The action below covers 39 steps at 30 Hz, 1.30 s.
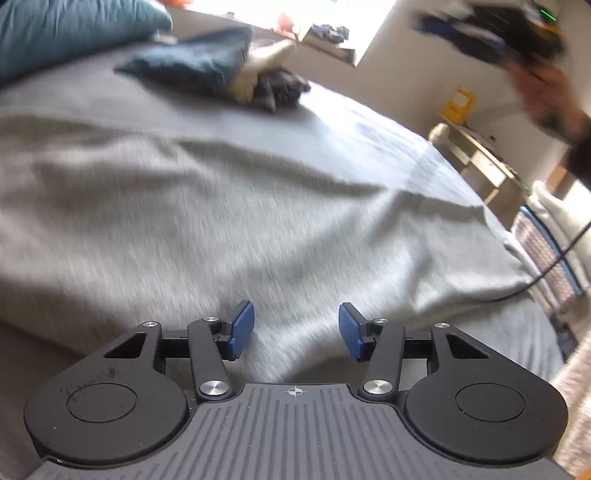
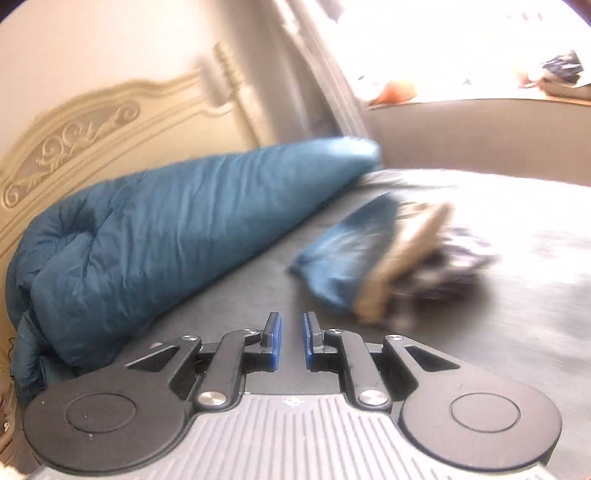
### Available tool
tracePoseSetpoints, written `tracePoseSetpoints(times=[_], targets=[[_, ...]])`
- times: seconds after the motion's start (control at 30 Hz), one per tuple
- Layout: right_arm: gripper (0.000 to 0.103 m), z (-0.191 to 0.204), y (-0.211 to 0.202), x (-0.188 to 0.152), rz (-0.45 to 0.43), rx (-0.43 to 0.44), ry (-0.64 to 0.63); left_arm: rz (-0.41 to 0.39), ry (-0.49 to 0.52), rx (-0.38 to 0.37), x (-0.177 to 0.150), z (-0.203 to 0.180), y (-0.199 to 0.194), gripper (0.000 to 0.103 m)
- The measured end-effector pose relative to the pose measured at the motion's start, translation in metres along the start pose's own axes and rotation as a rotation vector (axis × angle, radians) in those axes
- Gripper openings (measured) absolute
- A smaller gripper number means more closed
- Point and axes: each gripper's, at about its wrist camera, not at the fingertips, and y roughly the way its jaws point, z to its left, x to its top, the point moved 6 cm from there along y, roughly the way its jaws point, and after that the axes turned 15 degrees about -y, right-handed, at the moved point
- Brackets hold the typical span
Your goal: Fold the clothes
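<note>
A pile of clothes (image 1: 255, 81) lies far off on the grey bed (image 1: 221, 206): a teal piece, a cream piece and a dark piece. My left gripper (image 1: 296, 330) hovers low over the grey sheet, open and empty. In the right wrist view the same pile (image 2: 384, 258) sits blurred ahead and to the right: teal, tan and dark patterned cloth. My right gripper (image 2: 292, 341) is above the bed short of the pile; its blue pads stand a narrow gap apart with nothing between them. The other gripper (image 1: 491, 33), held by a hand (image 1: 543, 92), shows blurred at top right.
A rolled teal duvet (image 2: 155, 221) lies along the carved cream headboard (image 2: 74, 136). A window sill (image 2: 443, 103) with small items runs behind the bed. Past the bed's right edge stand a small table (image 1: 480, 155) and a patterned rug (image 1: 543, 251). A black cable (image 1: 546, 269) trails there.
</note>
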Motion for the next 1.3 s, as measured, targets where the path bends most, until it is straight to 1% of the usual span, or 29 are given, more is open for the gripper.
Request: tracePoseSetpoints(times=[0.07,0.17,0.2,0.27,0.33,0.4,0.47,0.53,0.6,0.67,0.73,0.8,0.83,0.9,0.97,1.07,1.17,1.23,1.3], targets=[[0.013,-0.003,-0.036,-0.021,0.031,-0.003,0.042,-0.016,0.023,0.003,0.005,-0.010,0.002,0.051],[0.013,-0.007,-0.090,-0.052,0.077,-0.007,0.105,0.033,0.107,-0.047,0.005,-0.044,0.021,0.051],[0.013,-0.011,-0.090,-0.059,0.100,0.005,0.122,0.058,0.146,-0.069,0.001,-0.056,0.030,0.051],[0.013,-0.009,-0.062,-0.087,0.176,0.053,0.147,0.096,0.225,-0.086,-0.012,-0.077,0.049,0.051],[0.013,-0.005,-0.027,-0.117,0.252,0.063,0.146,0.118,0.302,-0.077,-0.027,-0.090,0.068,0.051],[0.013,-0.005,0.002,-0.140,0.285,0.032,0.116,0.139,0.348,-0.035,-0.040,-0.094,0.081,0.051],[0.013,-0.008,0.018,-0.168,0.347,-0.012,0.086,0.133,0.369,-0.016,-0.046,-0.095,0.082,0.051],[0.013,-0.010,0.015,-0.195,0.419,-0.075,0.005,0.137,0.360,-0.016,-0.047,-0.093,0.078,0.051],[0.012,-0.004,-0.007,-0.215,0.435,-0.101,-0.101,0.149,0.334,-0.021,-0.046,-0.089,0.074,0.051],[0.012,-0.001,-0.031,-0.229,0.460,-0.132,-0.160,0.162,0.310,-0.030,-0.042,-0.087,0.070,0.051],[0.013,0.001,-0.050,-0.236,0.488,-0.173,-0.193,0.152,0.294,-0.049,-0.035,-0.088,0.067,0.051],[0.013,0.001,-0.059,-0.237,0.515,-0.208,-0.218,0.133,0.286,-0.084,-0.026,-0.094,0.066,0.051],[0.013,0.002,-0.060,-0.235,0.516,-0.212,-0.225,0.133,0.289,-0.103,-0.023,-0.098,0.069,0.051],[0.013,0.003,-0.057,-0.222,0.479,-0.224,-0.239,0.142,0.305,-0.129,-0.023,-0.107,0.079,0.051],[0.013,0.001,-0.047,-0.202,0.422,-0.241,-0.241,0.160,0.341,-0.156,-0.029,-0.117,0.093,0.051],[0.013,-0.010,-0.015,-0.172,0.342,-0.248,-0.200,0.196,0.399,-0.164,-0.048,-0.129,0.113,0.051],[0.013,-0.026,0.020,-0.155,0.288,-0.216,-0.122,0.202,0.405,-0.188,-0.062,-0.134,0.115,0.051],[0.012,-0.043,0.040,-0.157,0.294,-0.220,-0.065,0.200,0.396,-0.191,-0.065,-0.134,0.114,0.051],[0.012,-0.060,0.047,-0.171,0.332,-0.268,-0.063,0.200,0.392,-0.195,-0.066,-0.133,0.113,0.051]])
